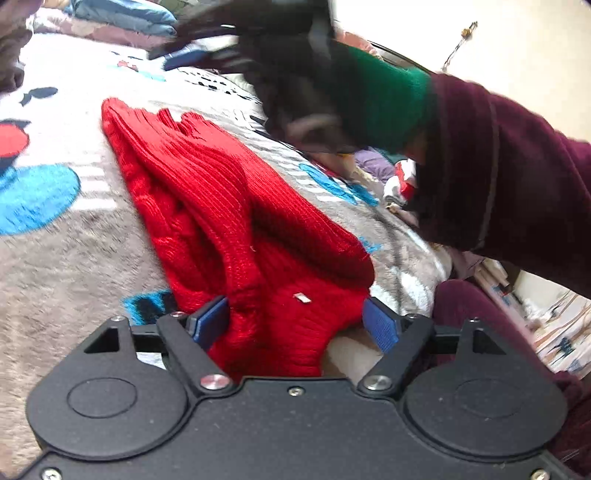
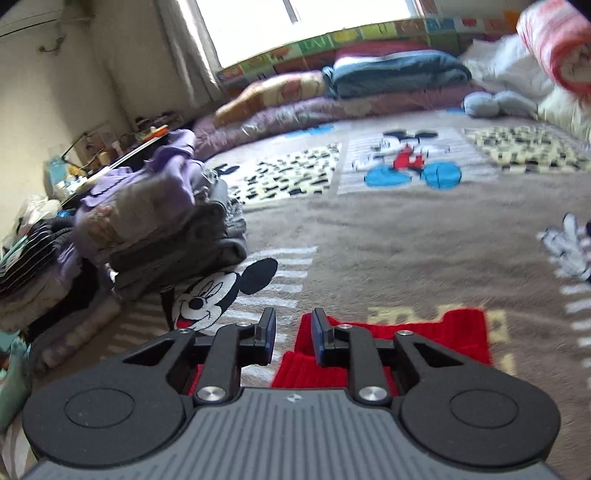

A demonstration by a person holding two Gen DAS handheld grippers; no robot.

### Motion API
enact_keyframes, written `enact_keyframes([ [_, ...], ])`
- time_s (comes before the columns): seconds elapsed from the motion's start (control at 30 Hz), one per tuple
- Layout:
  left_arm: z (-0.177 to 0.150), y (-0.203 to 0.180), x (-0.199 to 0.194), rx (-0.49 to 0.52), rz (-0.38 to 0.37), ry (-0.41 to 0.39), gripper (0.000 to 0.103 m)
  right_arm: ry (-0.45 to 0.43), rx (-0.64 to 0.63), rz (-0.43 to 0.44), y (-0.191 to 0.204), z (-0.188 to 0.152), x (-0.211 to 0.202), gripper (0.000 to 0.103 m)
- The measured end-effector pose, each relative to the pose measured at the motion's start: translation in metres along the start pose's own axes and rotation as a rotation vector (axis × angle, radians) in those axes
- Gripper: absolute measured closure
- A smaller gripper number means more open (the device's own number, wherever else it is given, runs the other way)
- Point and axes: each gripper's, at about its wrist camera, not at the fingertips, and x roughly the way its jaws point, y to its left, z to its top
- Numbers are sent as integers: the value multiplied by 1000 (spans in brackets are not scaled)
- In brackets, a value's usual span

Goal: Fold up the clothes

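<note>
Loosely folded, the red ribbed sweater (image 1: 236,221) lies on the bed's cartoon-mouse blanket (image 1: 74,266), between the left gripper's (image 1: 295,321) wide-open jaws, the right gripper (image 2: 293,338) slightly open, holding nothing.

1. Your own left gripper body hides the near end of the red sweater (image 1: 236,206), so you cannot tell whether the blue pads (image 1: 380,325) touch the knit.
2. In the left wrist view the right gripper (image 1: 258,33) is a dark blur cut by the top edge; its jaws cannot be read there.
3. Your maroon sleeve (image 1: 498,166) covers the bed's far side.
4. In the right wrist view the sweater runs under the gripper body.
5. The clothes pile (image 2: 155,221) is smeared; single garments cannot be told apart.
</note>
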Motion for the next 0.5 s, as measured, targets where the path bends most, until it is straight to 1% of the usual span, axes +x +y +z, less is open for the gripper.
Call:
enact_keyframes([
  [0.07, 4, 2, -8, 15, 30, -24, 24, -27, -67, 10, -2, -9, -32, 79],
  [0.13, 8, 10, -20, -7, 49, -67, 24, -46, -117, 30, -3, -29, -65, 79],
  [0.2, 16, 21, -30, -56, 98, -130, 24, -62, -161, 42, -4, -54, -95, 79],
  [0.27, 28, 33, -30, -114, 123, -194, 25, -75, -200, 36, -4, -83, -120, 79],
  [0.33, 42, 46, -25, -171, 140, -248, 26, -76, -266, 18, 4, -113, -134, 79],
  [0.37, 48, 52, -19, -202, 148, -261, 30, -72, -284, 22, 8, -125, -137, 79],
  [0.43, 62, 65, -7, -256, 168, -272, 34, -63, -322, 30, 15, -148, -141, 80],
  [0.5, 75, 76, 7, -273, 198, -267, 46, -59, -379, 33, 30, -161, -135, 80],
])
